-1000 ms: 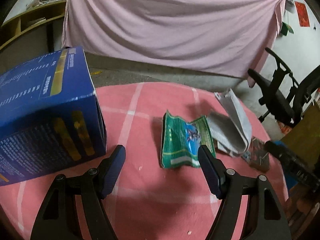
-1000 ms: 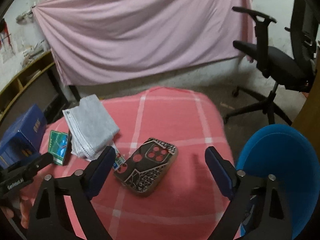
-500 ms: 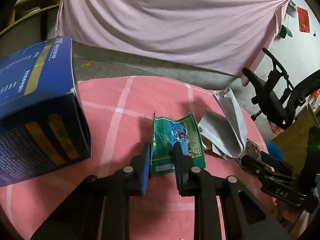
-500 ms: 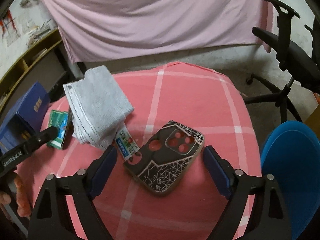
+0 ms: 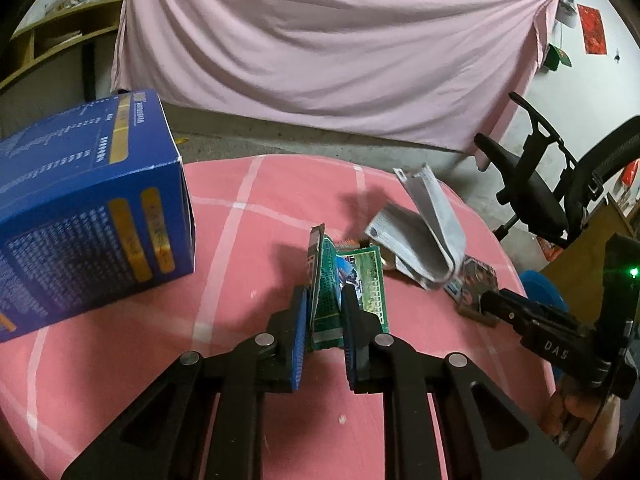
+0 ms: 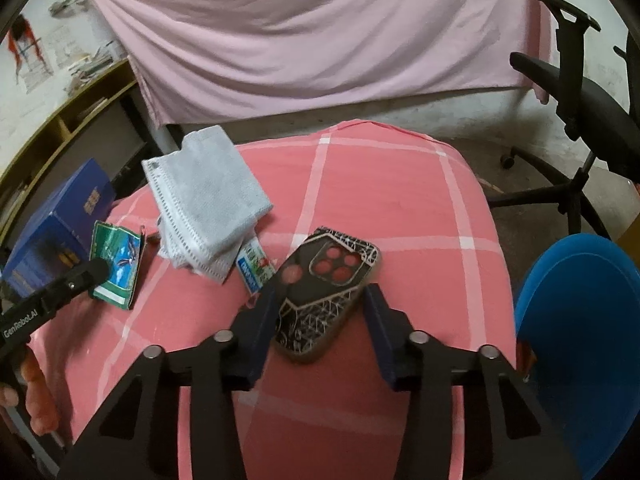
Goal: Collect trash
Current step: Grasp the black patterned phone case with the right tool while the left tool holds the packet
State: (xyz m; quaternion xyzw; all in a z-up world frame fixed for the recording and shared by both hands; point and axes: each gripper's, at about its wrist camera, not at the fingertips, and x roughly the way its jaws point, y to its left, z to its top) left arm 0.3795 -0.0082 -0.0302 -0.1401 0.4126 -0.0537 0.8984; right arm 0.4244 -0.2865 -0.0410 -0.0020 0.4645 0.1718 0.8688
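A crumpled green snack wrapper [image 5: 360, 276] stands folded up off the pink checked tablecloth [image 5: 248, 240]. My left gripper [image 5: 324, 300] is closing, and its pads pinch the wrapper's near edge. The right wrist view shows the same wrapper [image 6: 120, 256] at the left, held by the left gripper's fingertip [image 6: 96, 270]. A black patterned phone case [image 6: 328, 292] lies between the jaws of my right gripper [image 6: 320, 304], which are closing, with both pads against its sides. A small blue-and-white wrapper [image 6: 254, 268] lies just left of the case.
A folded grey cloth [image 6: 208, 200] sits between the wrapper and the case. A large blue box [image 5: 80, 216] stands at the table's left. A blue bin [image 6: 580, 340] is off the table's right edge, and black office chairs [image 6: 592, 100] stand beyond it.
The left jaws closed onto the green wrapper and lifted its edge, so it now stands folded. The right jaws narrowed from wide open to the phone case's sides.
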